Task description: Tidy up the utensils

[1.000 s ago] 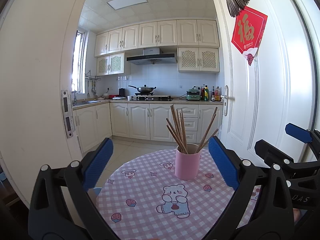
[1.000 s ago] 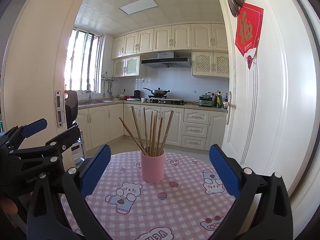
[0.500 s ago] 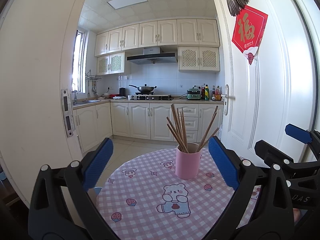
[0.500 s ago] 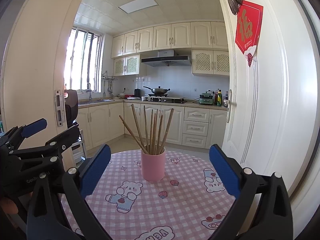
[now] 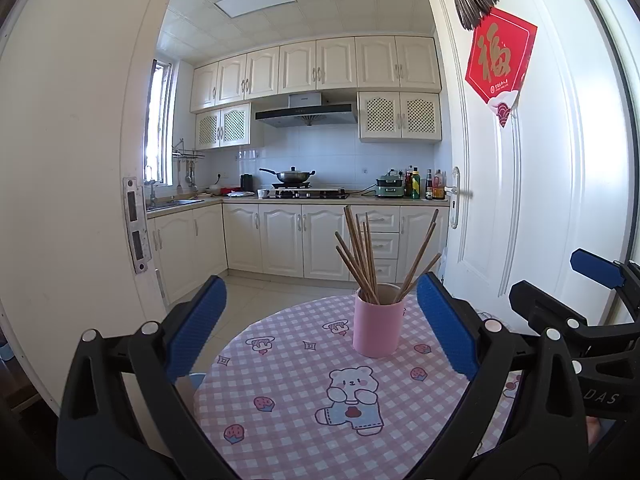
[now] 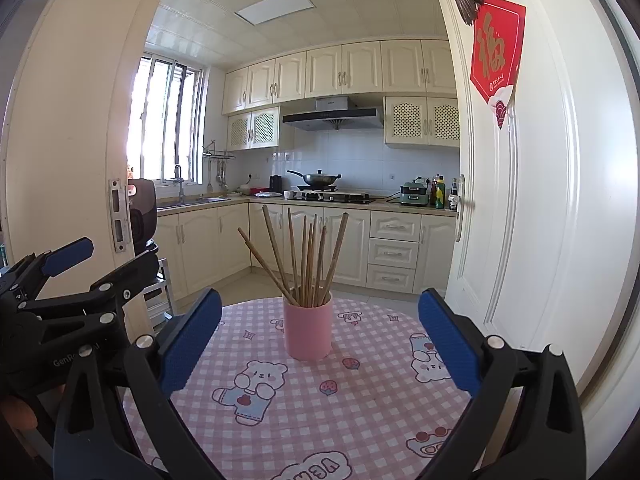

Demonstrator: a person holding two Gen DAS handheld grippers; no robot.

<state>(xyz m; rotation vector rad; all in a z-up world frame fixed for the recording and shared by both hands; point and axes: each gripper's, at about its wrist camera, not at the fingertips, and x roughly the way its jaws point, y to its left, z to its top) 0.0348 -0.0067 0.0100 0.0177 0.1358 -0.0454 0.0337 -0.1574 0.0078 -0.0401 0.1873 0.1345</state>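
A pink cup [image 5: 378, 328] stands upright on the round table [image 5: 288, 420] with the pink checked cloth. Several wooden chopsticks [image 5: 362, 254] stand in it, fanned out. The cup [image 6: 307, 330] and chopsticks [image 6: 308, 258] also show in the right wrist view. My left gripper [image 5: 320, 328] is open and empty, held above the near side of the table, short of the cup. My right gripper [image 6: 320, 336] is open and empty, also short of the cup. Each gripper shows at the edge of the other's view.
A white door [image 5: 520, 184] with a red decoration stands open at the right of the table. A white door frame [image 5: 80, 200] is at the left. Kitchen cabinets and a stove with a wok [image 5: 294, 178] lie beyond.
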